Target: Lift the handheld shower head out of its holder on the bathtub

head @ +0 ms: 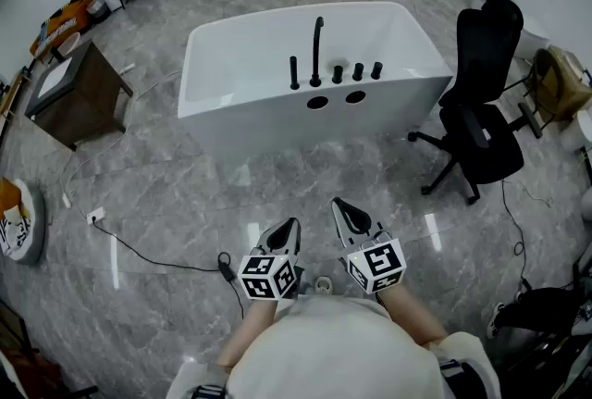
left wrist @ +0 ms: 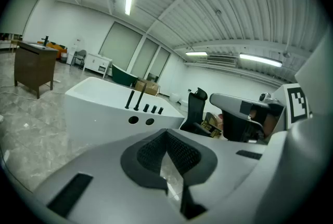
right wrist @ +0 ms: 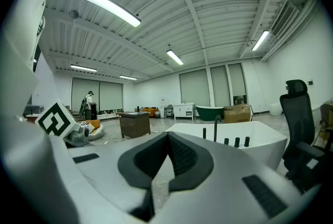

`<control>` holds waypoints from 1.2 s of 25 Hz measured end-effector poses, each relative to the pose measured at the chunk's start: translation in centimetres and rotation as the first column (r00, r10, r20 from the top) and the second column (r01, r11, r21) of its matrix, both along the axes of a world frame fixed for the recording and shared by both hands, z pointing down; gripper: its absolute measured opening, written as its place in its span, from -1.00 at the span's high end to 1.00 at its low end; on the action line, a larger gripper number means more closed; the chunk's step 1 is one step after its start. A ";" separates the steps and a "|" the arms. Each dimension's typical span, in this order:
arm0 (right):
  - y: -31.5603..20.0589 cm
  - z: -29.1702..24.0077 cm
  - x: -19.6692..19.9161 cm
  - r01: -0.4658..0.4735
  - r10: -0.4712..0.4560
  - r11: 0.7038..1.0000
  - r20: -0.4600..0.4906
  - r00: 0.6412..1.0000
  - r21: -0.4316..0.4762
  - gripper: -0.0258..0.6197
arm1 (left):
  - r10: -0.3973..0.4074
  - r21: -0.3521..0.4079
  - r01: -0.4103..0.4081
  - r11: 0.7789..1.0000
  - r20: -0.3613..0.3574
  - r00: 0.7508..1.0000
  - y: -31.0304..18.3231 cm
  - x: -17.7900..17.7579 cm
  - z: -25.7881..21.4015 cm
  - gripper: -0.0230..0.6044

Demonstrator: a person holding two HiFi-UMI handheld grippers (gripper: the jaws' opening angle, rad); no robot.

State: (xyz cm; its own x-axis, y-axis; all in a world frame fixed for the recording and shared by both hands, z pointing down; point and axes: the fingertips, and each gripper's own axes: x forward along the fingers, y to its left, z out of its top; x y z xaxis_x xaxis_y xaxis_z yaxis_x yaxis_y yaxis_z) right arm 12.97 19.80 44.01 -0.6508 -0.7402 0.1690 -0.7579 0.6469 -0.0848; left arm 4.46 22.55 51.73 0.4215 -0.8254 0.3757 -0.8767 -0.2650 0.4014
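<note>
The handheld shower head [head: 294, 73] is, as I judge it, the slim black rod standing upright in its holder on the near rim of the bathtub [head: 277, 124], at the left end of the row of black fittings. Just beside it on the right rises the tall curved spout [head: 317, 41], and after that come three short knobs [head: 358, 71]. The rod is not yet lifted.

Both grippers are well apart from the tub, low over the grey marble floor [head: 166, 203] and close to my body. The left gripper [head: 290, 229] has its fingers [left wrist: 148, 153] closed on each other with nothing between them. The right gripper [head: 342, 208] is closed and empty in the same way.

To do this step well, I think I must first come closer, because the rod is out of reach from here. I would open one gripper before arriving and approach the rod from its left side, where the spout does not block. I would then close the fingers around the upper part of the shaft. The pull should go straight up along the rod's own line, so that it does not jam in the holder. A hose probably follows below it, so I would lift slowly.
</note>
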 end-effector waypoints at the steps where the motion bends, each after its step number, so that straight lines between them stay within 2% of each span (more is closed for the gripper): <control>1: 0.2 -0.2 0.3 -0.010 0.010 1.000 0.001 1.000 0.005 0.86 | 0.014 0.005 -0.014 1.000 0.003 1.000 0.2 0.4 -0.2 0.86; 5: 1.4 -0.9 1.5 -0.022 0.022 1.000 0.005 1.000 0.012 0.86 | 0.034 0.028 -0.035 0.999 0.009 0.999 1.1 1.8 -1.1 0.86; 15: 3.2 -1.6 2.6 0.012 -0.013 0.999 0.022 1.000 0.036 0.86 | -0.019 0.082 0.018 0.997 0.009 1.000 1.8 2.1 -2.7 0.86; 21: 3.0 -1.2 3.2 0.002 -0.001 1.000 0.106 0.994 -0.015 0.86 | -0.024 0.075 0.023 0.997 0.016 1.000 2.6 2.2 -2.4 0.86; 30: 2.7 0.1 3.7 -0.009 0.017 0.997 0.112 0.994 -0.073 0.86 | -0.039 0.038 0.039 0.999 -0.007 0.999 2.6 2.1 -1.2 0.86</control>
State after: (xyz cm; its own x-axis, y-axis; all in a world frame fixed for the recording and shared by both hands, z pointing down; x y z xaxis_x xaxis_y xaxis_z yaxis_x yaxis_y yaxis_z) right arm 16.68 22.48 44.13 -0.6591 -0.7373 0.1483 -0.7491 0.6260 -0.2165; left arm 6.53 25.13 50.53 0.3910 -0.8549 0.3411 -0.8841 -0.2458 0.3973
